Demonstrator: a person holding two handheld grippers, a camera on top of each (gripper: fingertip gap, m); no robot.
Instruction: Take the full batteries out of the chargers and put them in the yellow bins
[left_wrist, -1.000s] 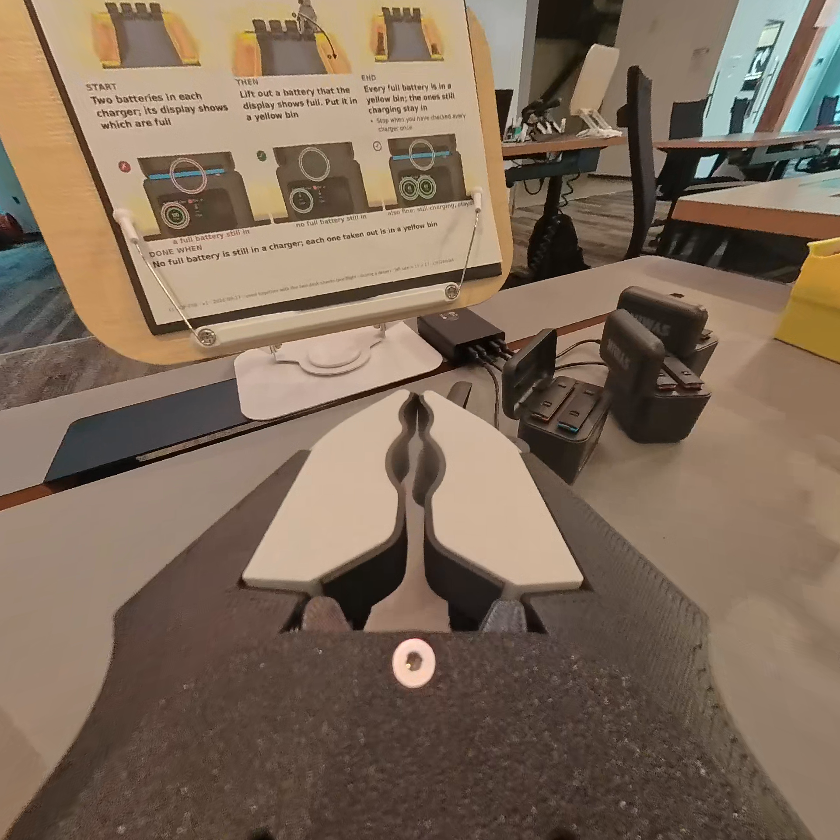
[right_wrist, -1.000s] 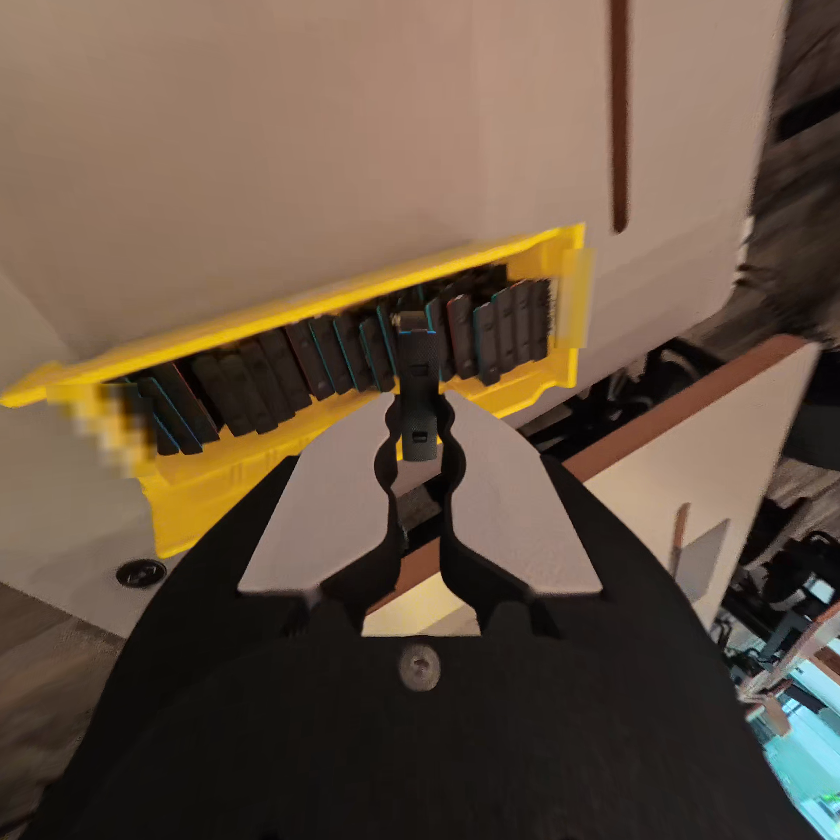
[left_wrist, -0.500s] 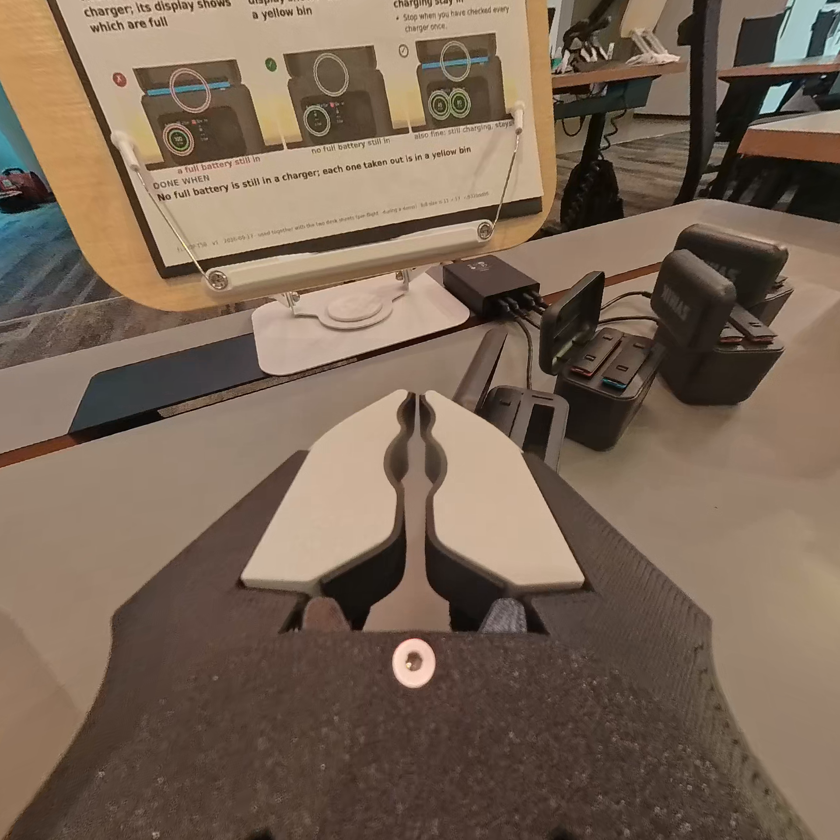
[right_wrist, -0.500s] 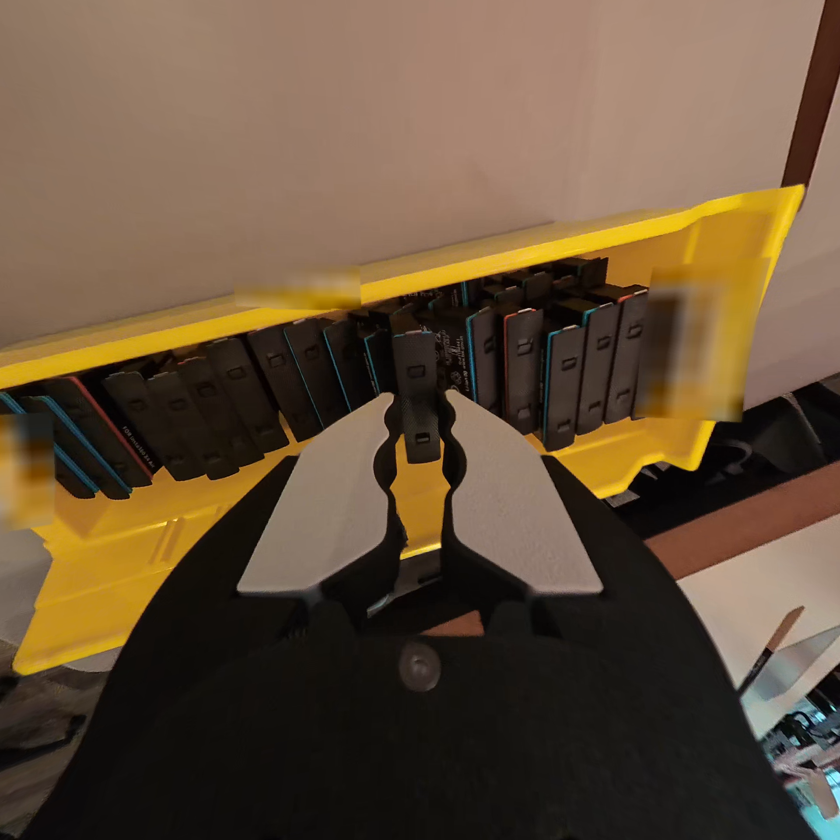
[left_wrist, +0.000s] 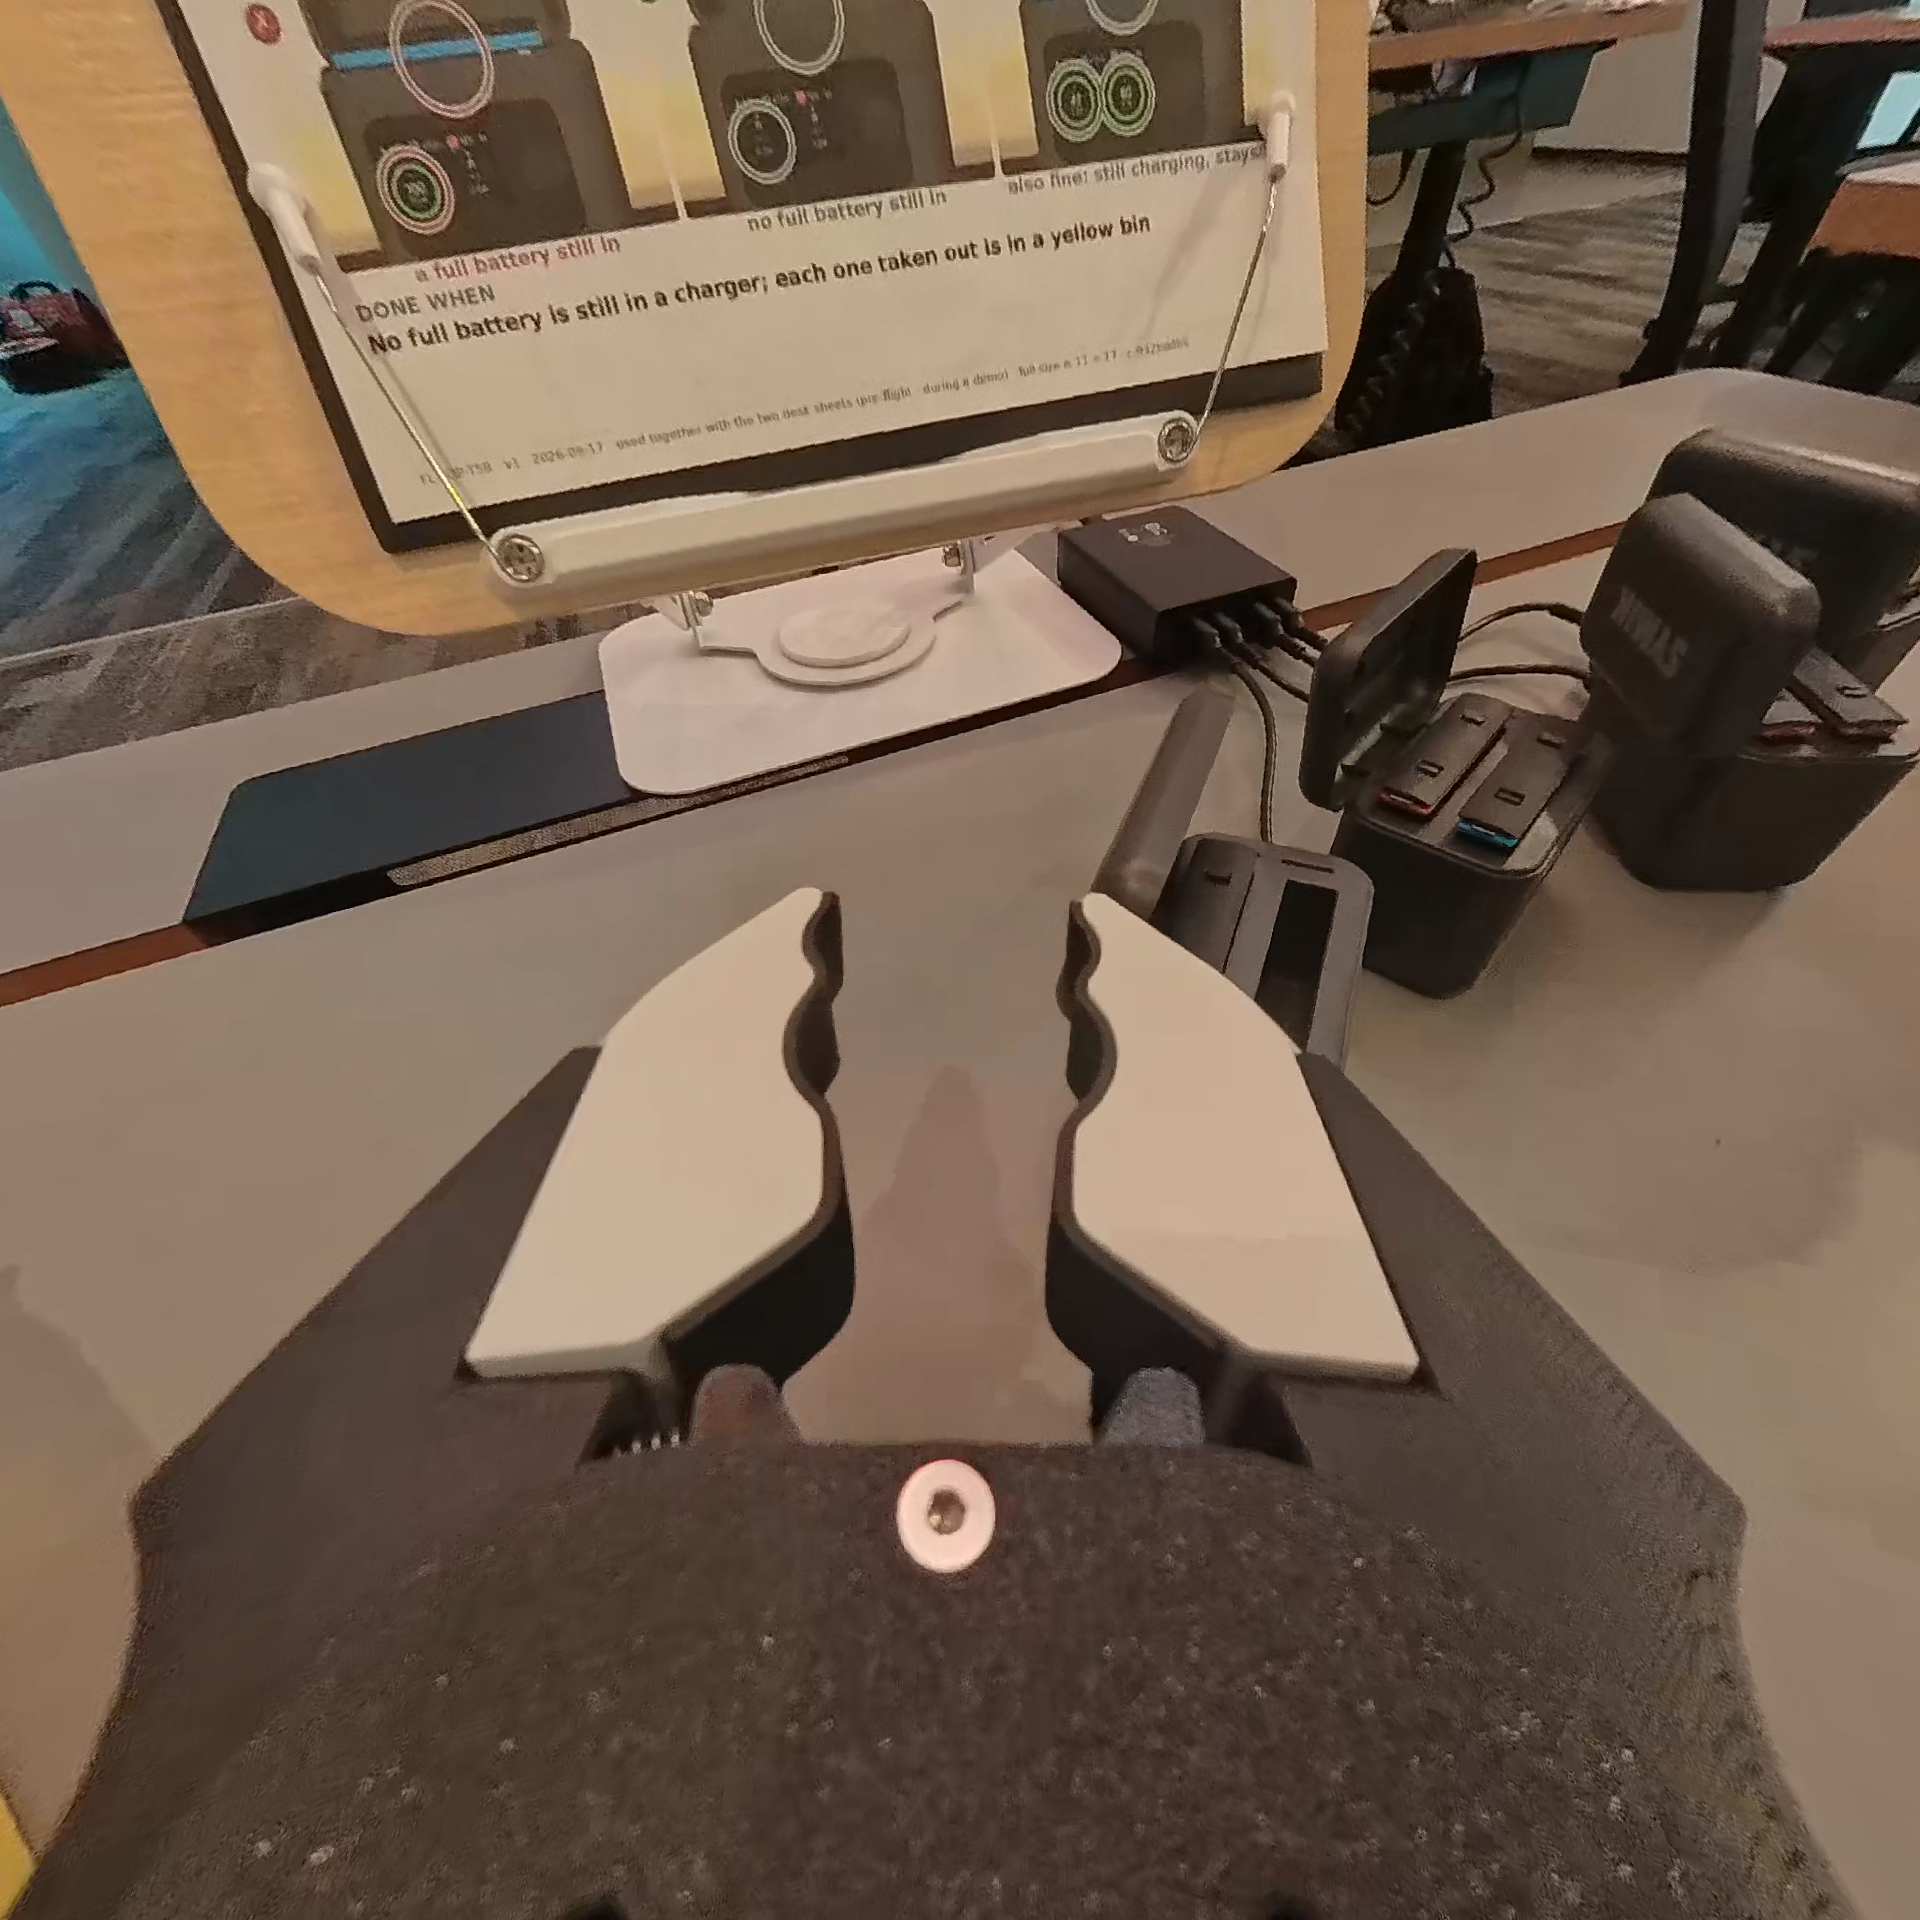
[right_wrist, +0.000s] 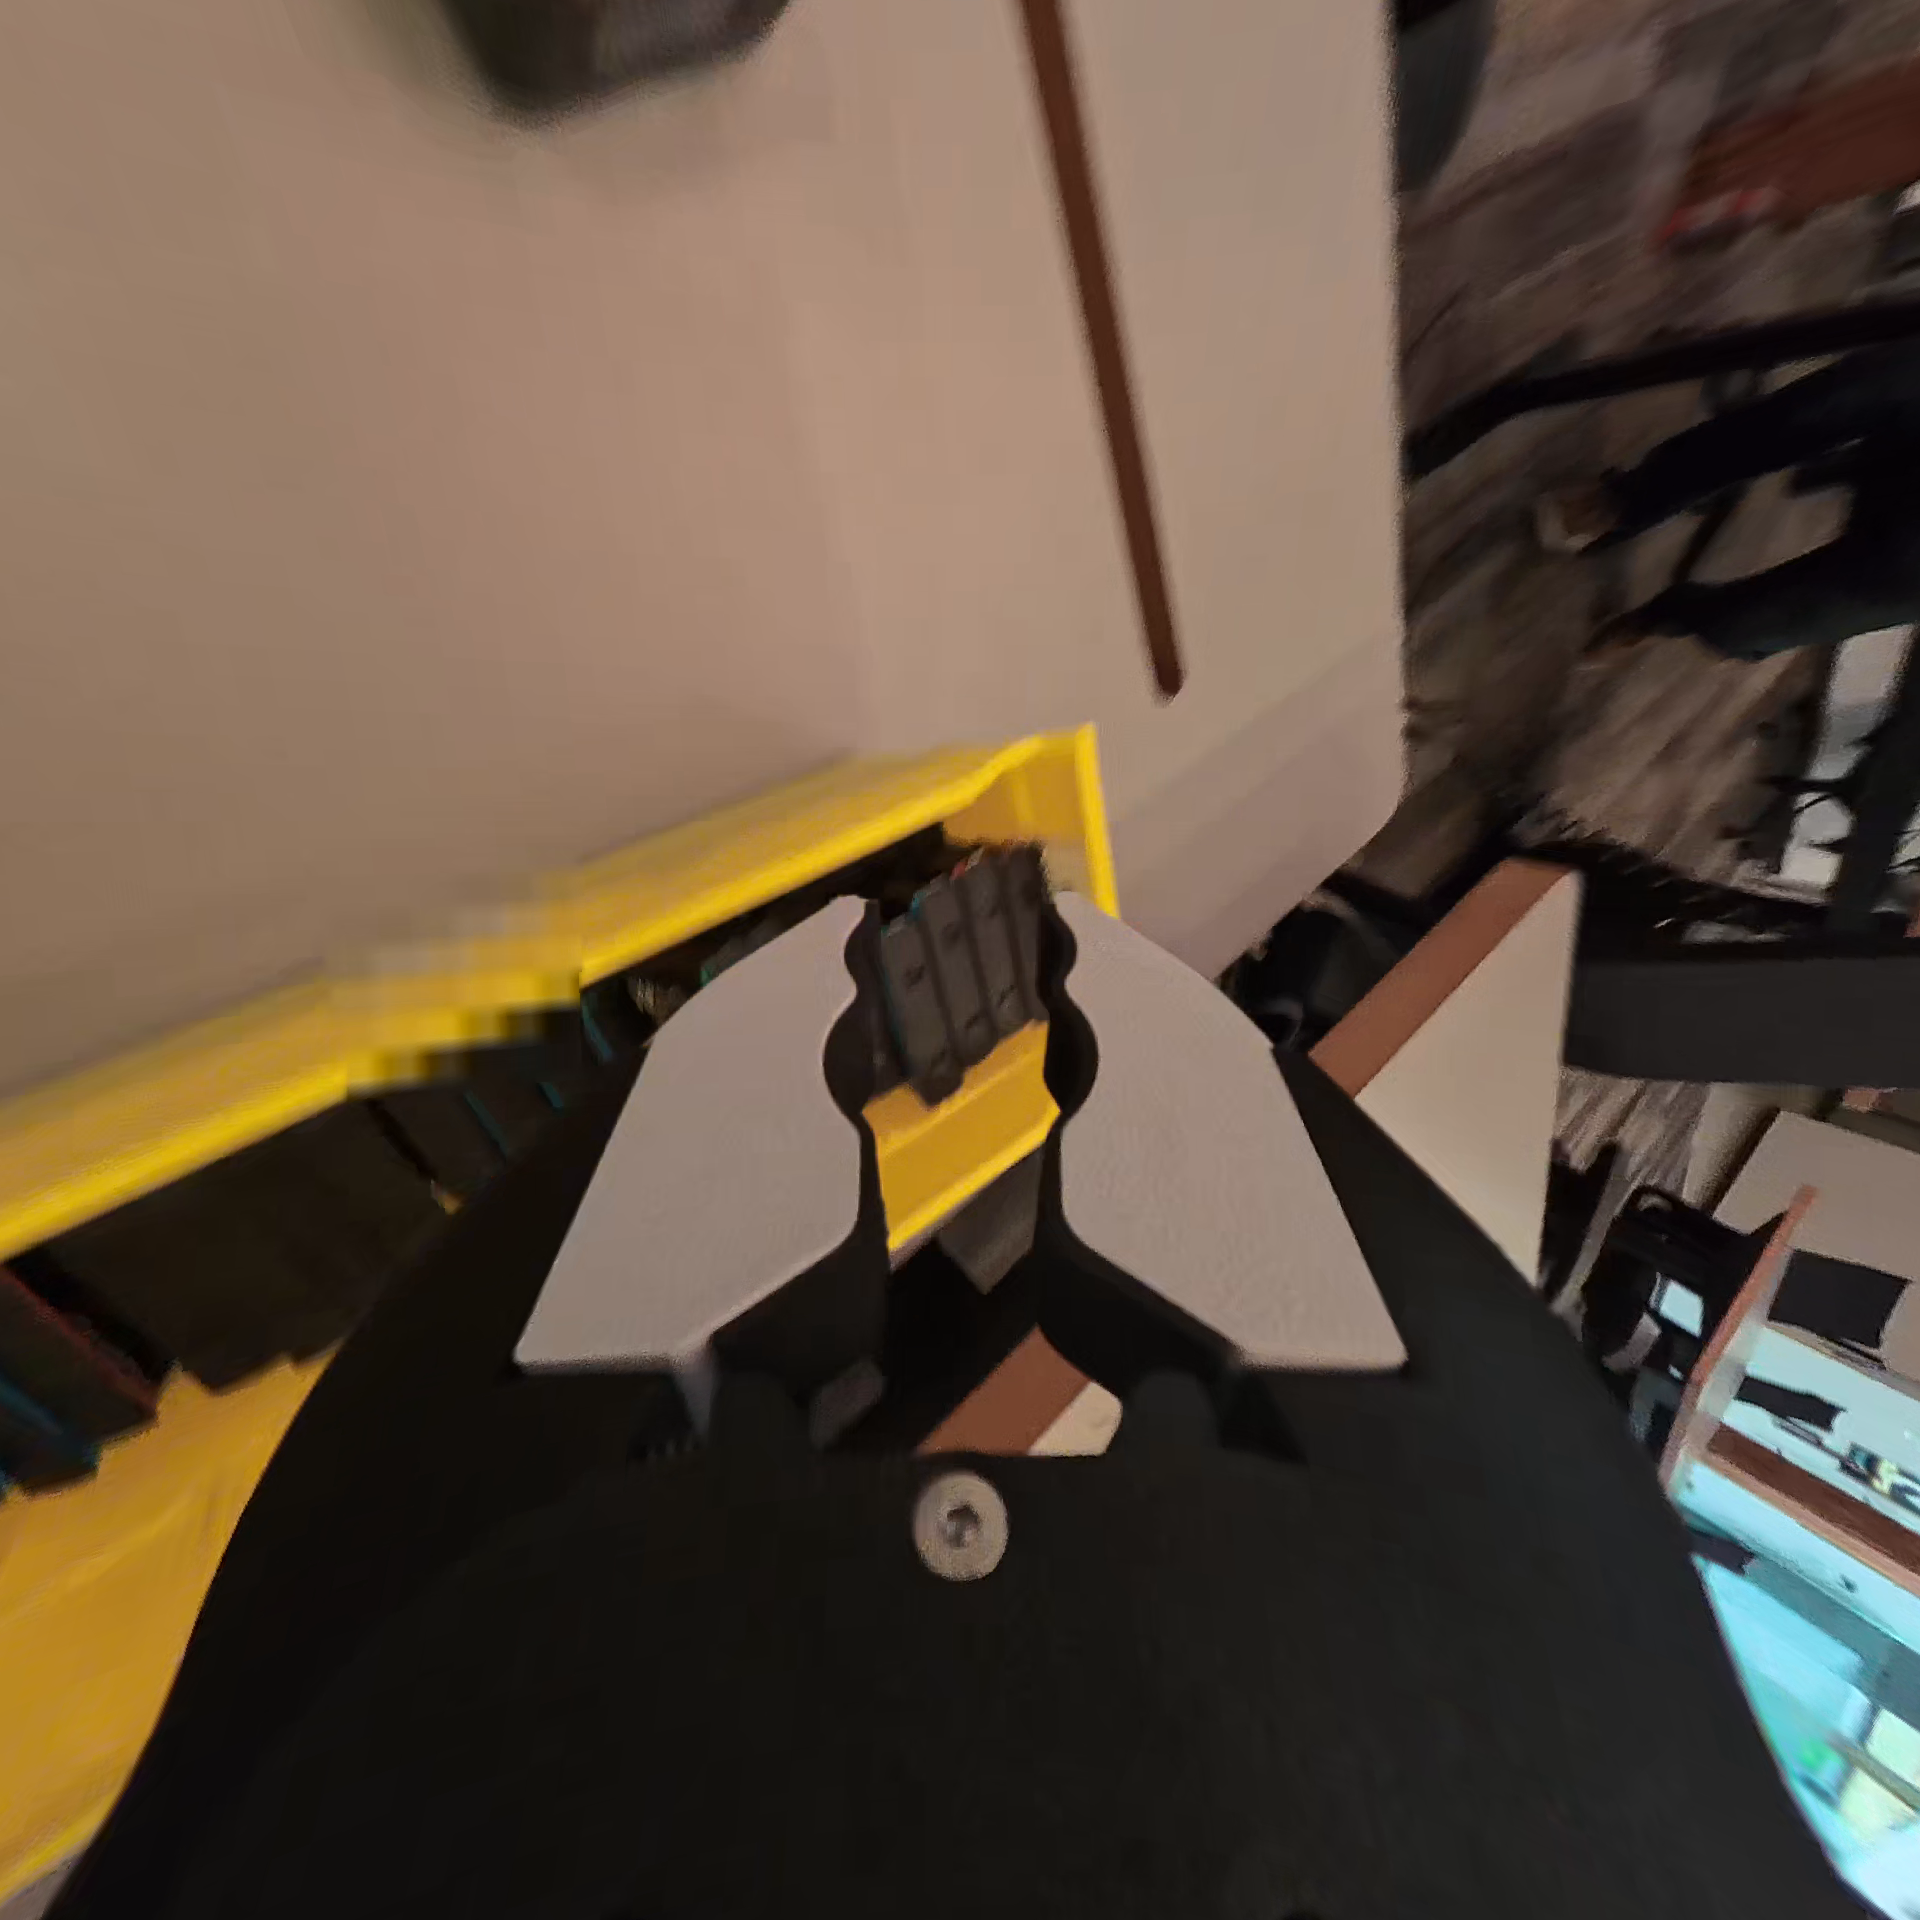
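While hovering low over the pale grey surface (left_wrist: 1558, 1195), holding the left gripper (left_wrist: 951, 925) spread wide, gripping nothing and touching nothing. Facing a wood-backed instruction board (left_wrist: 727, 260) propped on a white stand (left_wrist: 862, 707) at the far edge, with a black charging hub (left_wrist: 1174, 577) just beside the stand, trailing cables rightward. Looking past the right fingertip at a low open charger (left_wrist: 1278, 914) showing one empty slot. Behind it, seeing a lid-up charger (left_wrist: 1455, 883) carrying two batteries (left_wrist: 1455, 784), one red-edged and one blue-edged. Farther right, noting two more dark chargers (left_wrist: 1745, 790) sitting close together. Beyond the surface, taking in an office room with other desks and grey carpet.

Holding the right gripper (right_wrist: 961, 925) over the right end of the yellow bin (right_wrist: 727, 883), parted moderately and clamping nothing, as far as the heavy blur allows. Looking between its fingers at binned batteries (right_wrist: 956, 977) standing on edge in a row inside the bin, apart from both fingers.
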